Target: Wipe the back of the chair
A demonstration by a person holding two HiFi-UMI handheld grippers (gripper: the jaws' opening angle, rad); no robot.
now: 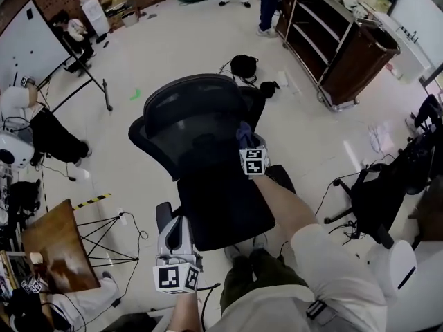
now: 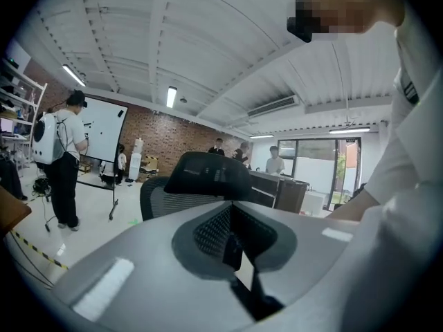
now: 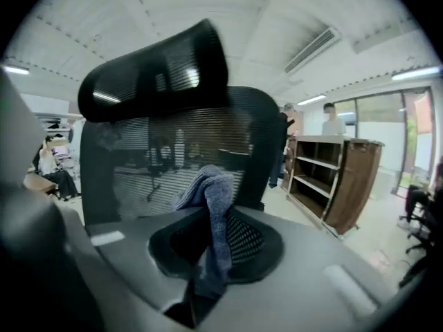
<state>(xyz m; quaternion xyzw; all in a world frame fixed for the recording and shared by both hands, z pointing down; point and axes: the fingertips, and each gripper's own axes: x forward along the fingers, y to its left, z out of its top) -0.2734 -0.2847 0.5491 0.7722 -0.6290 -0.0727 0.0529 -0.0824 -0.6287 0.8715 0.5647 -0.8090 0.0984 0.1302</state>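
A black office chair stands in front of me, with a mesh back (image 1: 185, 131), a headrest (image 1: 190, 94) and a seat (image 1: 228, 206). My right gripper (image 1: 247, 142) is shut on a blue-grey cloth (image 1: 243, 133) at the right side of the chair back, on its seat-facing side. In the right gripper view the cloth (image 3: 211, 209) stands up from the jaws close to the mesh back (image 3: 156, 161), under the headrest (image 3: 156, 75). My left gripper (image 1: 177, 223) hangs low beside the seat's left armrest, shut on nothing. The left gripper view shows the headrest (image 2: 208, 175) further off.
A brown shelf cart (image 1: 339, 43) stands at the back right, with a whiteboard on a stand (image 1: 28, 43) at the back left. A black bag (image 1: 243, 66) lies on the floor behind the chair. A tripod (image 1: 104, 237) and wooden table (image 1: 52, 247) are at the left, another chair (image 1: 377, 199) at the right. People stand around.
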